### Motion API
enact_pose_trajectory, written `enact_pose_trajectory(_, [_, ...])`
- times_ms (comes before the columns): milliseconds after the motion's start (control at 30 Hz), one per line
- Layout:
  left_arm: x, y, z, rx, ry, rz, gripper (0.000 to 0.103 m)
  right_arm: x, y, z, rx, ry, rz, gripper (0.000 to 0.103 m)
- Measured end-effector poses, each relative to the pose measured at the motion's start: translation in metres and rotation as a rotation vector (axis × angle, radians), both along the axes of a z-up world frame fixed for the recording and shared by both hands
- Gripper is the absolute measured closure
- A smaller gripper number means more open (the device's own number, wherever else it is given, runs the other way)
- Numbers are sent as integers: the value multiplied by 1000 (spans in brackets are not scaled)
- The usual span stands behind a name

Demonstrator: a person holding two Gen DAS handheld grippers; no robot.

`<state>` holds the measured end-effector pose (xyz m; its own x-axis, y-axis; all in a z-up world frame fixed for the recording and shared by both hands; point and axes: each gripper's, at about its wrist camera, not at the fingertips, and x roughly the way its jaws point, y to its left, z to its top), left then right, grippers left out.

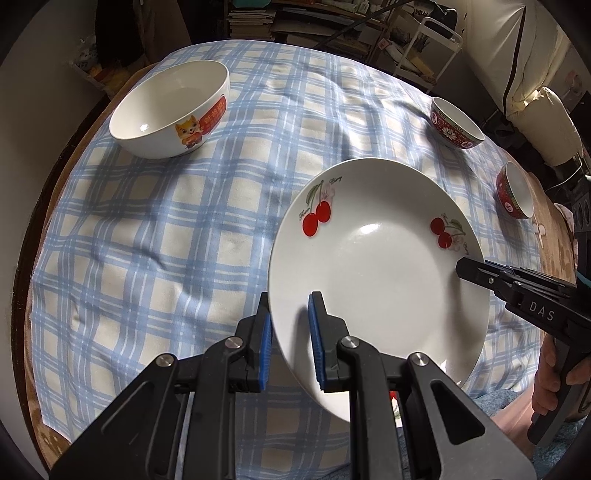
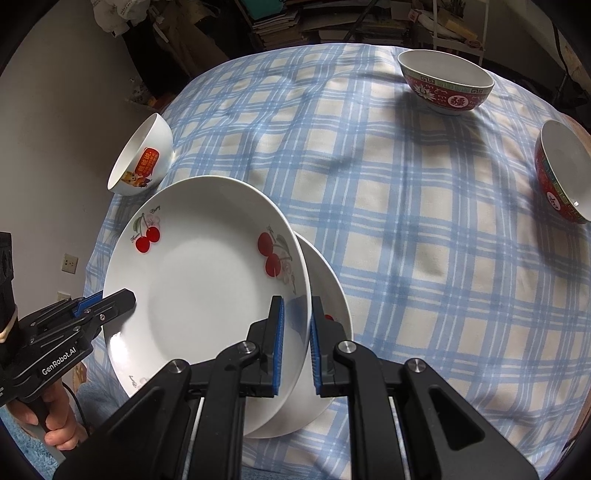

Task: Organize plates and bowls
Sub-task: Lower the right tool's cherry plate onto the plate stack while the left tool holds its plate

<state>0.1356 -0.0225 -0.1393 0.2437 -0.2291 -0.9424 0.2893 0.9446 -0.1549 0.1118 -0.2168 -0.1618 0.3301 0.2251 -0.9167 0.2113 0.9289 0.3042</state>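
A white cherry plate (image 1: 380,273) (image 2: 207,280) hangs above the checked tablecloth, held by both grippers. My left gripper (image 1: 290,325) straddles its left rim, with the pads a little apart from it. My right gripper (image 2: 295,328) straddles the right rim and shows in the left wrist view (image 1: 480,275). A second white plate (image 2: 332,295) lies underneath on the cloth, partly hidden. A white cat bowl (image 1: 170,110) (image 2: 142,162) stands at the far left. Two red patterned bowls (image 2: 447,83) (image 2: 563,173) stand at the far right.
The round table (image 1: 44,206) is covered by a blue checked cloth (image 2: 406,221). Shelves with books and clutter (image 1: 314,22) stand behind the table. A white cushion (image 1: 543,125) lies at the right.
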Motion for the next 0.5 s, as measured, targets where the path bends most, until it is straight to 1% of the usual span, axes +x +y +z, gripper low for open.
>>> enact_pose_trajectory(100, [-3,-1,-2,8,4,-5,85,-2,1,1,-11,1,8,89])
enact_pose_trajectory(367, [-10,-9,-9,17,23,-31,85,-3,-5,-6,-10,29,-12,89])
enact_pose_trajectory(500, [-13,-9,-15,21,46,-35,85,-3,-5,-9,-25,37,-8,89])
